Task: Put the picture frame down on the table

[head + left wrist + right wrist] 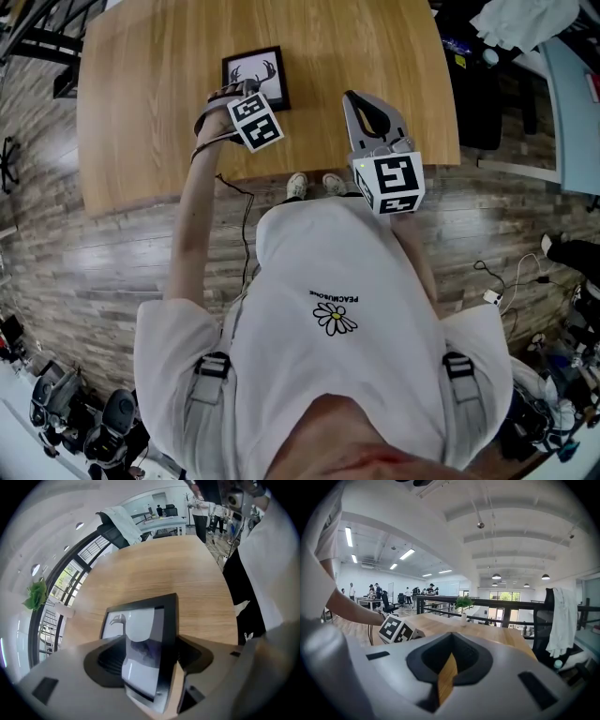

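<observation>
A black picture frame (255,73) with an antlered-animal print is at the middle of the wooden table (141,112), near its front edge. My left gripper (246,92) is shut on the frame's near edge. In the left gripper view the frame (140,620) stands tilted between the jaws of that gripper (150,660), over the tabletop (187,569). I cannot tell whether the frame touches the wood. My right gripper (361,98) hovers over the table's front edge to the right, shut with nothing in it; in its own view the right gripper (446,667) shows only a thin slit.
The person's shoes (309,183) stand at the table's front edge on plank flooring. A chair draped with white cloth (525,19) is at the far right. A small potted plant (463,606) stands at the table's far side. Cables (506,281) lie on the floor.
</observation>
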A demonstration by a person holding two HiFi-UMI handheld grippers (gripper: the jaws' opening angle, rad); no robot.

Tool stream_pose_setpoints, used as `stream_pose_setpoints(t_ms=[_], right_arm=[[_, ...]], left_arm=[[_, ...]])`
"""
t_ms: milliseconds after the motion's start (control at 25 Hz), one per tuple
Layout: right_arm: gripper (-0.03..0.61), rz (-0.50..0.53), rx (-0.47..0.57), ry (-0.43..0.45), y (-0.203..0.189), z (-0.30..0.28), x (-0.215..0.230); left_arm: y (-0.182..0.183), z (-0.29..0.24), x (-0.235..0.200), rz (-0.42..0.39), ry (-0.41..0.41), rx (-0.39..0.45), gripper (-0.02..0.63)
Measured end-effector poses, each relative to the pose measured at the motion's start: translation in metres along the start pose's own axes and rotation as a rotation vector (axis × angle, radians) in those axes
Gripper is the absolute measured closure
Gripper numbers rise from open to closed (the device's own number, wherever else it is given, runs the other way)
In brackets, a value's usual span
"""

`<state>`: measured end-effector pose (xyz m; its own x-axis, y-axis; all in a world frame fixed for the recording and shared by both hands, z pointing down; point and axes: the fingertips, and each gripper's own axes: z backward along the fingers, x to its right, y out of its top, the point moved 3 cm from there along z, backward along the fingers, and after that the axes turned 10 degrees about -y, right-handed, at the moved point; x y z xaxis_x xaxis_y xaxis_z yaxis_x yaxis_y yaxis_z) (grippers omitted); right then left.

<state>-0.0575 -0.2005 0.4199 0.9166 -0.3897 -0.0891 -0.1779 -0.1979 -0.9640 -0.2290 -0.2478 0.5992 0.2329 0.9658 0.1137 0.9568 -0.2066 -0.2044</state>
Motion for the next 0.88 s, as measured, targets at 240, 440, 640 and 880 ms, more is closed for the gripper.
stream_pose_setpoints(t_ms=[240,440,640,880], right_arm=[[0.569,-0.001,-0.001,0.002,-0.001,0.0,0.001],[0.569,-0.003,-0.007,0.008,-0.003,0.0,0.003],[0.569,-0.004,-0.005,0.025,-0.003,-0.002,0.0],[0.569,0.008,0.005,0.039,0.0,-0.002,-0.004]], left_arm=[[-0.002,0.002,0.001,-0.013,0.082,-0.041,0.301],[-0.001,0.009,0.013,0.054,0.033,0.007,0.301],[0.009,0.029,0.005,0.052,0.086,0.052,0.301],[0.033,0.071,-0.017,0.042,0.205,0.142,0.303]])
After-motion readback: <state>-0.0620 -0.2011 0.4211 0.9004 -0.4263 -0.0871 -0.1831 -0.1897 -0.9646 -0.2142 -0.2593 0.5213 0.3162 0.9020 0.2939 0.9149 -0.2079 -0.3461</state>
